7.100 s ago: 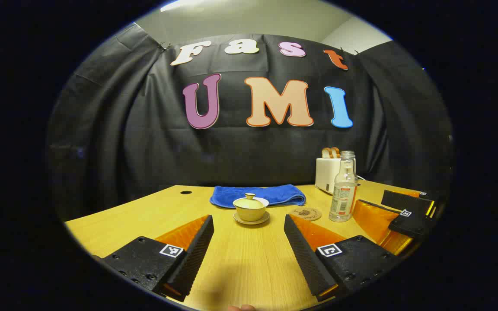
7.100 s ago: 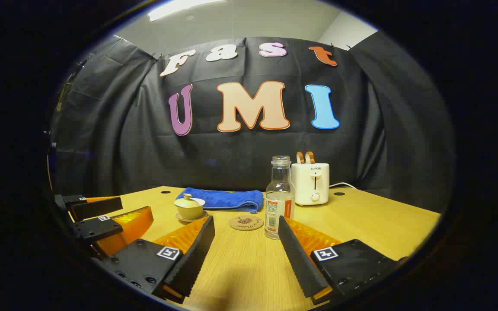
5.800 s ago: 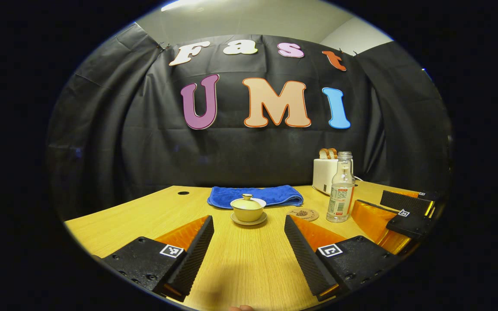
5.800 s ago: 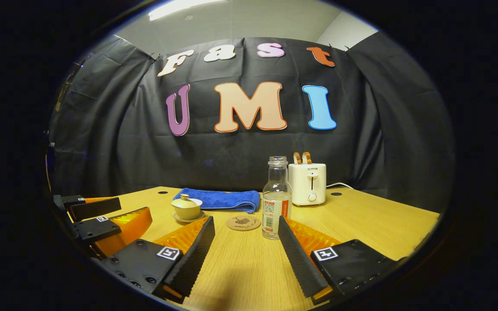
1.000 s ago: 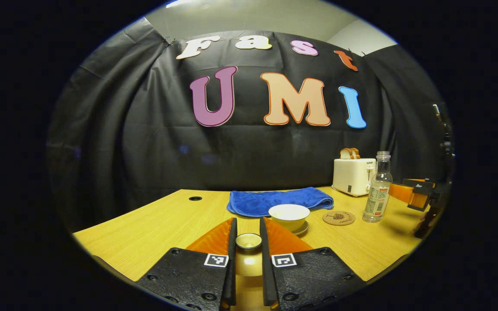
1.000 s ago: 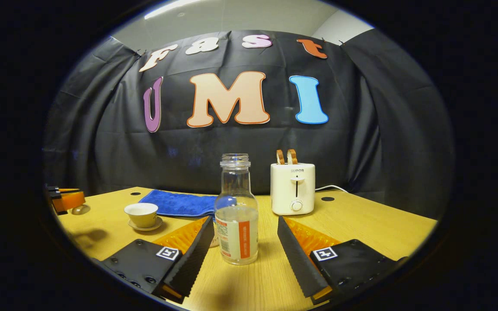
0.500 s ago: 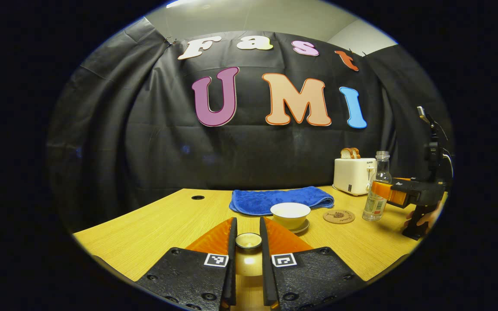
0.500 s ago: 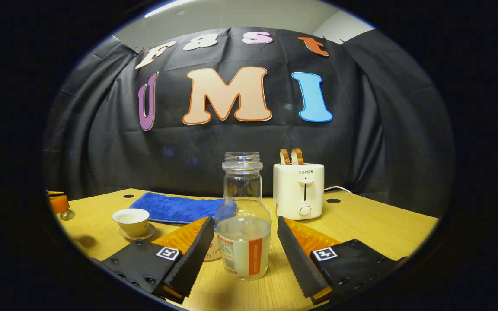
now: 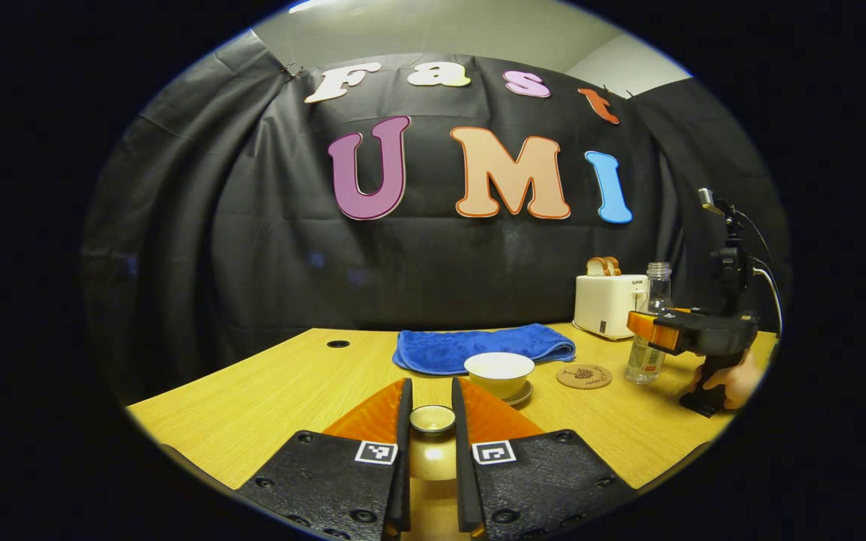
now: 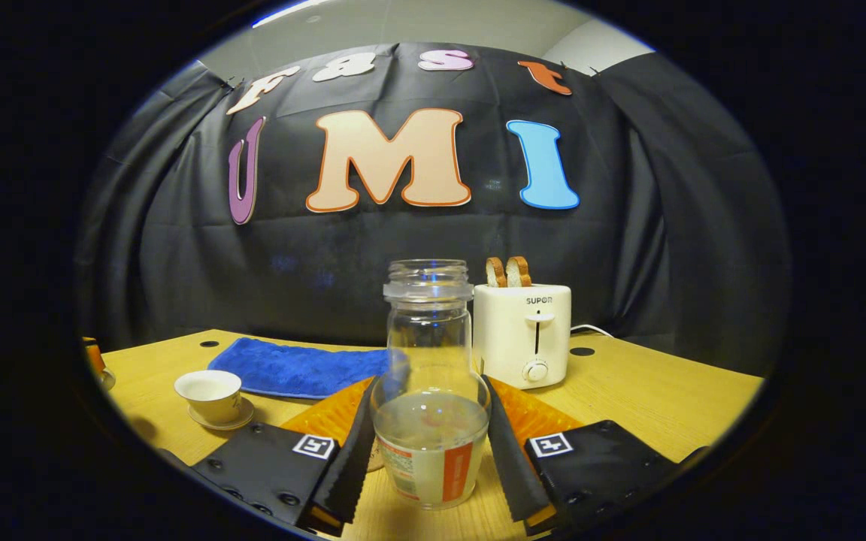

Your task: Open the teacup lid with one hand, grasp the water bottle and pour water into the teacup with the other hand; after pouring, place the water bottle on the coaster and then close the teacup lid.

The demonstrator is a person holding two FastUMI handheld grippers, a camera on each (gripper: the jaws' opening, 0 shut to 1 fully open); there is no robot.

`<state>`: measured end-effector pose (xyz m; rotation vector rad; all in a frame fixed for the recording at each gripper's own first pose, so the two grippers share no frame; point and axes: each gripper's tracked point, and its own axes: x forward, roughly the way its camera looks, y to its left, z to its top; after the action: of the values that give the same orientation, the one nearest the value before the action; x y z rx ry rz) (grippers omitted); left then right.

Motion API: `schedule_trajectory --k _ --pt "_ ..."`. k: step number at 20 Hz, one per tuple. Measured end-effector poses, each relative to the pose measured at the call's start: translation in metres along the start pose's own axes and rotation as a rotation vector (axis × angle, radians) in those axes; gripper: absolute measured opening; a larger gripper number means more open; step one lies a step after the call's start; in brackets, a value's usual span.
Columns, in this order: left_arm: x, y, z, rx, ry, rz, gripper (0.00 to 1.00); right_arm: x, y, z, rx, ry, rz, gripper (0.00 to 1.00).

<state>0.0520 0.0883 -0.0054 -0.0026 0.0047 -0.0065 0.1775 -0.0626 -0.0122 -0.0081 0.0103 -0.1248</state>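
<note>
My left gripper (image 9: 431, 402) is shut on the knob of the pale yellow teacup lid (image 9: 433, 419) and holds it above the table, left of the cup. The open teacup (image 9: 499, 373) sits on its saucer in front of a blue towel. The clear water bottle (image 10: 431, 406), partly full and uncapped, stands upright on the table with my right gripper (image 10: 428, 392) shut on its lower body, both fingers against the glass. In the left gripper view the right gripper (image 9: 647, 327) clasps the bottle (image 9: 651, 315), a hand (image 9: 734, 379) behind it. The round coaster (image 9: 585, 376) lies between cup and bottle.
A white toaster (image 10: 522, 330) with toast in it stands behind the bottle, its cord trailing right. The folded blue towel (image 10: 290, 368) lies at the back. The teacup (image 10: 209, 391) sits to the left of the bottle in the right gripper view. The wooden table (image 10: 666, 398) stretches right.
My right gripper has moved forward around the bottle and its fingers have closed onto it. The left gripper keeps the lid in the same place.
</note>
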Motion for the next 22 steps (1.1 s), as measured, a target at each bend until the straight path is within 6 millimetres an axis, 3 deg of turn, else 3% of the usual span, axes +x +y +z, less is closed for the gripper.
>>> schedule_trajectory --k 5,8,11,16,22 --pt "0.004 0.001 0.0 0.001 -0.002 -0.015 0.21 -0.003 0.001 0.001 -0.013 0.02 -0.008 0.73" --pt "0.002 0.007 0.001 0.0 -0.001 -0.008 0.21 0.002 0.015 0.002 -0.078 0.054 0.011 0.73" --pt "0.004 0.015 0.0 0.001 -0.001 -0.008 0.21 0.006 0.028 0.004 -0.274 0.067 0.011 0.73" --pt "0.005 0.032 0.0 -0.001 0.002 0.018 0.22 0.008 0.08 0.009 -0.754 0.018 0.066 0.73" --pt "0.004 0.037 -0.001 -0.001 0.002 0.016 0.21 0.021 0.121 -0.013 -1.082 0.038 0.152 0.72"
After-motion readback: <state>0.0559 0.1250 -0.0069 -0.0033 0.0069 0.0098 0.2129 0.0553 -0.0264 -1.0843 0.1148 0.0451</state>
